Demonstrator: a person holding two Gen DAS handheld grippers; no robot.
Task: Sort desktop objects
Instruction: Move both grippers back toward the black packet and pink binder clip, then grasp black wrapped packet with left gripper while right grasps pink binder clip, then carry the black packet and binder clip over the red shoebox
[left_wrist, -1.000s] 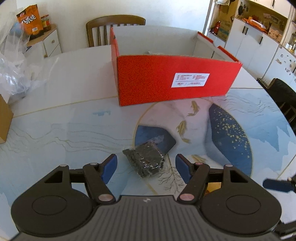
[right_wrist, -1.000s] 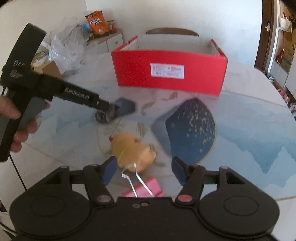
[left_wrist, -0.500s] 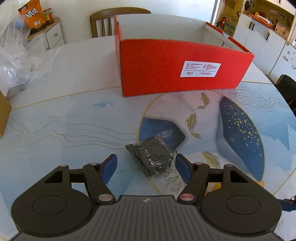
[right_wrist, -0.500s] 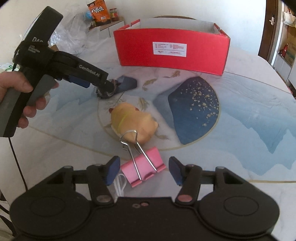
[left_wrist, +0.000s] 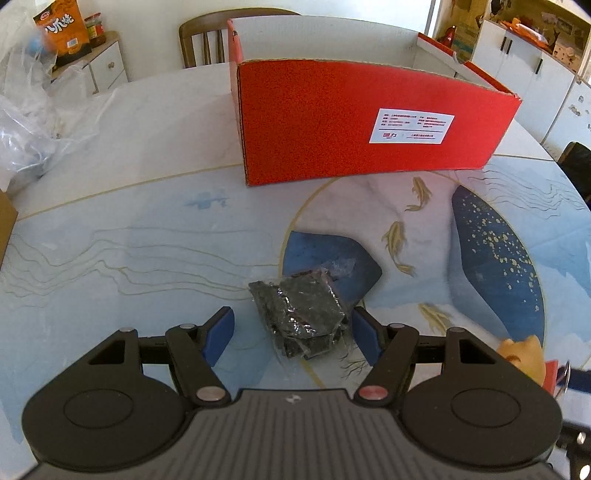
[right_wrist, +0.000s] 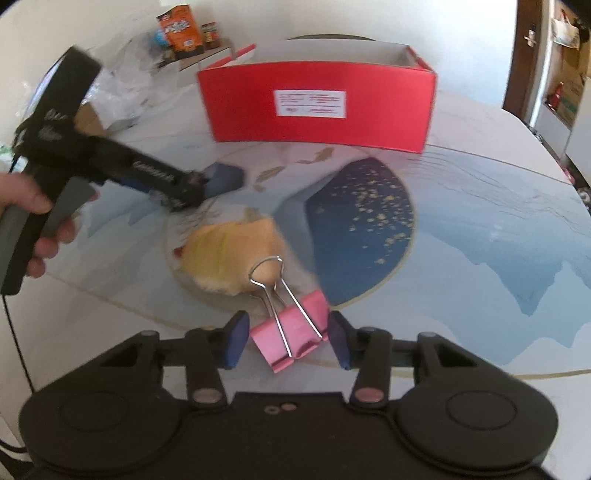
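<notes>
A black packet in clear wrap (left_wrist: 301, 312) lies on the table between the open fingers of my left gripper (left_wrist: 293, 334), nearer the right finger. A pink binder clip (right_wrist: 291, 332) with silver handles lies between the open fingers of my right gripper (right_wrist: 288, 339); whether the pads touch it I cannot tell. A yellow plush toy (right_wrist: 231, 254) lies just beyond the clip; its edge shows in the left wrist view (left_wrist: 524, 350). The open red cardboard box (left_wrist: 369, 129) stands at the far side, also in the right wrist view (right_wrist: 317, 103). My left gripper shows in the right wrist view (right_wrist: 184, 188).
Crumpled clear plastic bags (left_wrist: 33, 125) lie at the far left. A brown carton edge (left_wrist: 5, 225) is at the left. A wooden chair (left_wrist: 203, 40) stands behind the box. White cabinets (left_wrist: 535, 81) stand at the right. The round table (left_wrist: 110, 240) has a painted pattern.
Both grippers have moved forward and down. The black packet now sits between the left fingers. The pink clip now sits between the right fingers, which have narrowed around it.
</notes>
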